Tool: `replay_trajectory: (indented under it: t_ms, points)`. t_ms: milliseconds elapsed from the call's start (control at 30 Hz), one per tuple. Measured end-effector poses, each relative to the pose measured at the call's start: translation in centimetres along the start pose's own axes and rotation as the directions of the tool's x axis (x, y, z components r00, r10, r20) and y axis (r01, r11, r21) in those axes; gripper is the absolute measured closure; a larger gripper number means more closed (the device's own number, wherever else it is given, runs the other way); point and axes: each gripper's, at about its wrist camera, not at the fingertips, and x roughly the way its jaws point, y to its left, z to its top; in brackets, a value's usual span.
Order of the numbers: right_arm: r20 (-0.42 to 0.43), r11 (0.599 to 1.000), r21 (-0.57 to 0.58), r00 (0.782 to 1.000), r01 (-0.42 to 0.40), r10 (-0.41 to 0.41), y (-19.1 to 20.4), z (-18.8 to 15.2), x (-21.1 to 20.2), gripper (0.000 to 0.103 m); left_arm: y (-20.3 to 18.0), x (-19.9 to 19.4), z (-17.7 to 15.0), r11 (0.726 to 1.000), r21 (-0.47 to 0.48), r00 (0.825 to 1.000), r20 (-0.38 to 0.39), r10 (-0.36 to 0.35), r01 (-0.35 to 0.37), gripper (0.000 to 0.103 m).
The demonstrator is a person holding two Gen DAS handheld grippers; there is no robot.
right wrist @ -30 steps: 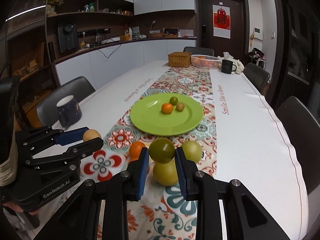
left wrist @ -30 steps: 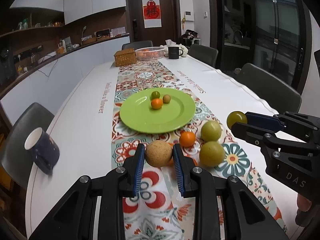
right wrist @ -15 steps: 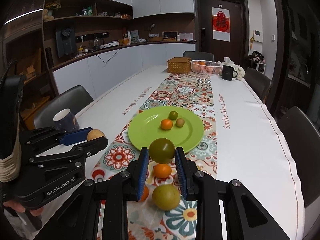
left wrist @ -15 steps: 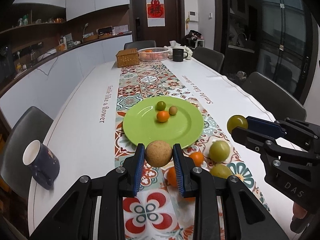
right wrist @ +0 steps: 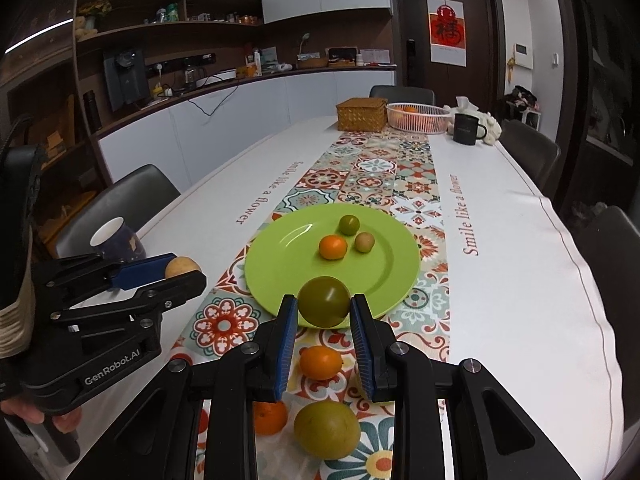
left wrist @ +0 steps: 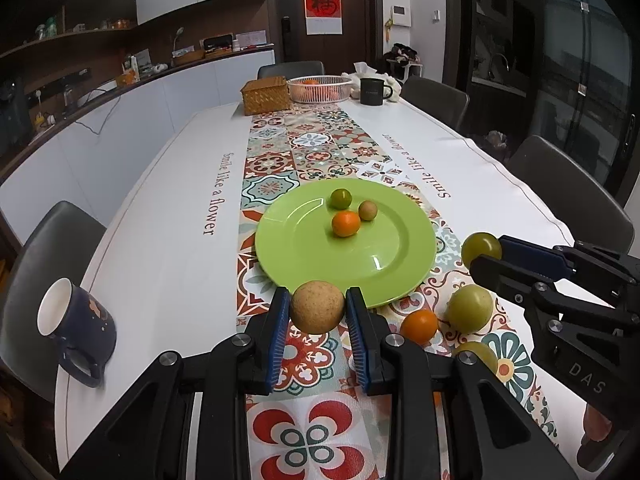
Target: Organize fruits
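My left gripper [left wrist: 318, 308] is shut on a tan round fruit [left wrist: 317, 306] and holds it in the air at the near rim of the green plate [left wrist: 304, 248]. My right gripper [right wrist: 325, 307] is shut on a dark green fruit [right wrist: 324, 301], also at the plate's near rim. A small green fruit [left wrist: 341, 198], a small tan one [left wrist: 367, 211] and an orange one [left wrist: 345, 223] lie on the plate. On the runner before the plate lie an orange [right wrist: 321, 362], another orange [right wrist: 270, 416] and a yellow-green fruit [right wrist: 327, 429].
A dark blue mug [left wrist: 76, 328] stands near the table's left edge. At the far end are a wicker box [left wrist: 266, 95], a white basket [left wrist: 318, 89] and a black mug [left wrist: 372, 91]. Chairs line both long sides of the table.
Both grippers have moved forward over the runner toward the plate, each carrying its fruit. The loose fruits now lie nearer to and partly under the grippers.
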Motion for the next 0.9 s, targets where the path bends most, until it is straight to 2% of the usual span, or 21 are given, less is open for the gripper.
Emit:
replay_trajectory:
  t_ms: [233, 800, 900]
  points:
    - [-0.024, 1.000, 0.013, 1.000, -0.002, 0.002, -0.6, 0.0, 1.1, 0.075, -0.1, 1.8, 0.9, 1.000, 0.008, 1.000, -0.011, -0.014, 0.014, 0.074]
    - [-0.116, 0.999, -0.029, 0.993, -0.019, 0.016, -1.4, 2.0, 7.5, 0.075, 1.0, 8.5, 2.7, 0.999, 0.022, 0.995, -0.086, -0.042, 0.044, 0.074]
    - [-0.122, 1.000, -0.024, 0.992, -0.019, 0.016, -1.6, 2.1, 8.1, 0.075, 1.0, 8.8, 2.8, 0.999, 0.023, 0.996, -0.089, -0.032, 0.034, 0.063]
